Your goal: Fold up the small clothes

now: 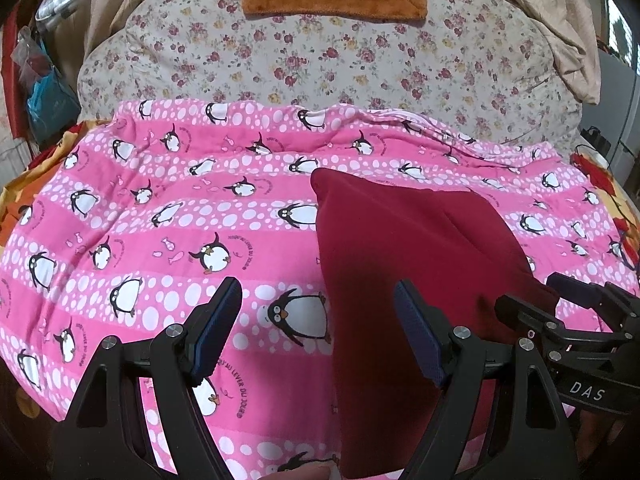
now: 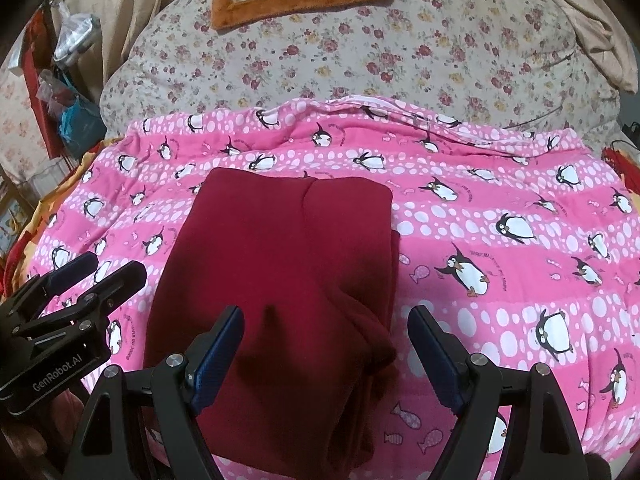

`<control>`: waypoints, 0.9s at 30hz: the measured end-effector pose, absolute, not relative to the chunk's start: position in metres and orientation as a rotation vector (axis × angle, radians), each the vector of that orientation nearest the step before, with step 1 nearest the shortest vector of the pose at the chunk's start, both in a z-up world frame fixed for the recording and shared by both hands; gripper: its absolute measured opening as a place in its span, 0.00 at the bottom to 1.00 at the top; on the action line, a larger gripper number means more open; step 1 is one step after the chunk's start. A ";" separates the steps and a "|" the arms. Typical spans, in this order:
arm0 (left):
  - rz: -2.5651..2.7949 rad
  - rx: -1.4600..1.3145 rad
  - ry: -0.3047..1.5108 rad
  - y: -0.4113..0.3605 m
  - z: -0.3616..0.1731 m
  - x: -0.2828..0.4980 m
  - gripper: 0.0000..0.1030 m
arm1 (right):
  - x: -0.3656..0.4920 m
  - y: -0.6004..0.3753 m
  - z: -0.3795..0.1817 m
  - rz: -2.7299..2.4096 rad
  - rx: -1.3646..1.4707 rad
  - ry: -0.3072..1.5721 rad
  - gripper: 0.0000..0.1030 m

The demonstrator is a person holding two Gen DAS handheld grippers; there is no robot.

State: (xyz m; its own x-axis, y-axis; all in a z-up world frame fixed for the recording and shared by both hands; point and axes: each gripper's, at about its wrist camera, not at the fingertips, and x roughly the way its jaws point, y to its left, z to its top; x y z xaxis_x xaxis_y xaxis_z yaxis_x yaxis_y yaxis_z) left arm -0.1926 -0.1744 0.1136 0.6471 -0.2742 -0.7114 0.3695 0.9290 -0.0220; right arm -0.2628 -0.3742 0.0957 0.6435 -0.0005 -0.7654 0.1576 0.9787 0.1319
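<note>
The dark red garment (image 2: 280, 272) lay lengthwise on the pink penguin blanket (image 2: 500, 208), already doubled along a central crease, with thicker bunched layers at its near right corner. Both tongs stood wide and held nothing: the right gripper (image 2: 326, 356) hovered over the garment's near end, the left gripper (image 1: 318, 332) over its left edge. The cloth appeared soft, light and limp, likely to sag and drag rather than slide, so the near corners, pinched through all layers, were judged the soundest places to take hold.
</note>
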 end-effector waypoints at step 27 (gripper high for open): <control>-0.368 0.131 0.807 -0.177 0.104 -0.188 0.77 | -0.255 -0.367 0.086 -0.080 0.190 0.903 0.80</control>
